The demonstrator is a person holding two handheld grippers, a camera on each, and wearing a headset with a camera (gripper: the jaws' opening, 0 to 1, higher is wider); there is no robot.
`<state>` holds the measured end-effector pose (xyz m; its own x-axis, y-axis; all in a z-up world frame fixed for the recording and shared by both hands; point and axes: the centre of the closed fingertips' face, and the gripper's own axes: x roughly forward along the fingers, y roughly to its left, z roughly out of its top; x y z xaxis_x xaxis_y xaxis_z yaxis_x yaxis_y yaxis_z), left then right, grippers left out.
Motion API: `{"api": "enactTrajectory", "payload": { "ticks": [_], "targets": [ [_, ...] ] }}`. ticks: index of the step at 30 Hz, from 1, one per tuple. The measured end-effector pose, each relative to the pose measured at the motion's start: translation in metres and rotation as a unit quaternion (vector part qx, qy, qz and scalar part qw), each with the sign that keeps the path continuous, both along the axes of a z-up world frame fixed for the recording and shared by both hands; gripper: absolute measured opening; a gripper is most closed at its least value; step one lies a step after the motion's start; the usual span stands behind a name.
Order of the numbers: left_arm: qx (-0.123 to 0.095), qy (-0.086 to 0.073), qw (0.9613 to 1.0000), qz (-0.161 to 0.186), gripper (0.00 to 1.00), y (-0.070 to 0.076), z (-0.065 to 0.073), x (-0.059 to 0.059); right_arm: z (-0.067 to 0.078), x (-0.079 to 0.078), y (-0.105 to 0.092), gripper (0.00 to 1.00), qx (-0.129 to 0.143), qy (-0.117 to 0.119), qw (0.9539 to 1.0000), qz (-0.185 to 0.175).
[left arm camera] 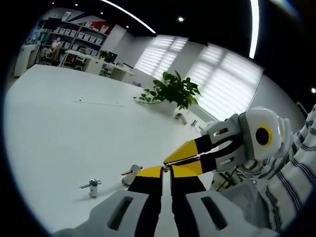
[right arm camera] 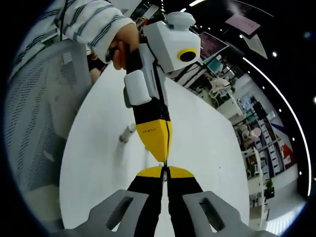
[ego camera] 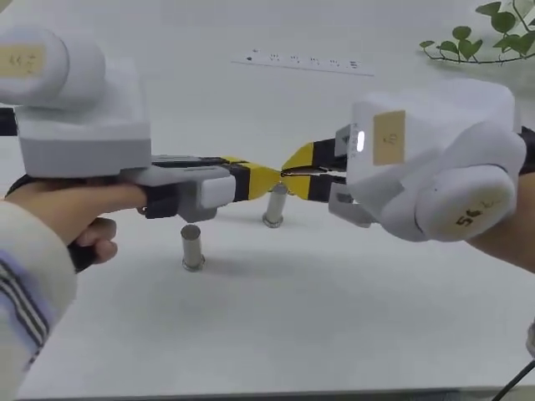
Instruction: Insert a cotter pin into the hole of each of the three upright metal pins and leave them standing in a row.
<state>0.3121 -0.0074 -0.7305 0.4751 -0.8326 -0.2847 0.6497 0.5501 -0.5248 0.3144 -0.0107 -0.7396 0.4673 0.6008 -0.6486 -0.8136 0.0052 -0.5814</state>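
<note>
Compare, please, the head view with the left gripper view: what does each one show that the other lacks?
Head view: the person's hand holding the left gripper by its handle. Left gripper view: window blinds, shelves, and a cotter pin through each of two metal pins. Both: the right gripper meeting the left one, tongs shut and tip to tip, the two metal pins, the plant and the white table.

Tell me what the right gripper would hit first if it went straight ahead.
The left gripper. Its yellow tips sit dead ahead of the right gripper, tip to tip, seemingly almost touching.
</note>
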Motion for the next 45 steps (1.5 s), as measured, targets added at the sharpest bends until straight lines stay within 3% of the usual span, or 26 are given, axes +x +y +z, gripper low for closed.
{"api": "enactTrajectory", "payload": {
  "ticks": [11, 14, 19, 22, 26, 28, 30, 33, 36, 38, 40, 43, 45],
  "targets": [
    [0.0, 0.005, 1.0, 0.001, 0.01, 0.001, -0.002, 0.002, -0.001, -0.001, -0.001, 0.02, -0.001, -0.002, 1.0, -0.003],
    [0.007, -0.011, 0.9999, -0.002, 0.01, 0.001, -0.001, 0.002, -0.001, -0.001, 0.0, 0.02, 0.0, -0.003, 1.0, -0.004],
    [0.01, -0.012, 0.9999, -0.004, 0.01, 0.003, 0.0, 0.003, 0.0, -0.002, 0.001, 0.02, 0.003, -0.005, 1.0, -0.005],
    [0.009, -0.003, 1.0, -0.003, 0.01, 0.004, -0.001, 0.002, 0.0, -0.003, 0.002, 0.02, 0.002, -0.007, 1.0, -0.003],
    [0.019, -0.015, 0.9997, -0.004, 0.01, 0.003, -0.001, 0.0, 0.0, -0.003, 0.003, 0.03, 0.004, -0.004, 1.0, -0.004],
    [0.022, -0.006, 0.9997, -0.002, 0.01, 0.004, -0.003, 0.001, -0.002, -0.004, 0.003, 0.03, 0.004, 0.001, 1.0, -0.007],
    [0.018, 0.018, 0.9997, 0.005, 0.0, 0.004, -0.007, 0.001, -0.004, -0.005, 0.002, 0.03, -0.002, 0.001, 1.0, -0.003],
    [0.021, 0.016, 0.9997, 0.003, 0.0, 0.003, -0.008, 0.0, -0.006, -0.005, 0.001, 0.03, -0.004, 0.007, 1.0, -0.003],
    [0.024, 0.019, 0.9995, 0.004, 0.0, 0.002, -0.009, -0.003, -0.006, -0.007, 0.001, 0.06, 0.0, 0.015, 0.9999, -0.001],
    [0.025, 0.02, 0.9995, 0.005, 0.0, 0.004, -0.01, -0.003, -0.004, -0.006, 0.002, 0.17, 0.02, 0.026, 0.9994, -0.006],
    [0.023, 0.021, 0.9995, 0.006, 0.0, 0.007, -0.009, -0.003, -0.001, -0.005, 0.001, 0.22, 0.032, 0.031, 0.999, -0.008],
    [0.029, 0.01, 0.9995, -0.004, 0.0, 0.011, -0.008, -0.004, -0.003, -0.007, -0.002, 0.23, 0.058, 0.075, 0.9952, -0.024],
    [0.034, 0.004, 0.9993, -0.014, 0.0, 0.012, -0.009, -0.007, -0.004, -0.009, -0.002, 0.28, 0.085, 0.115, 0.9891, -0.036]
  ]
}}
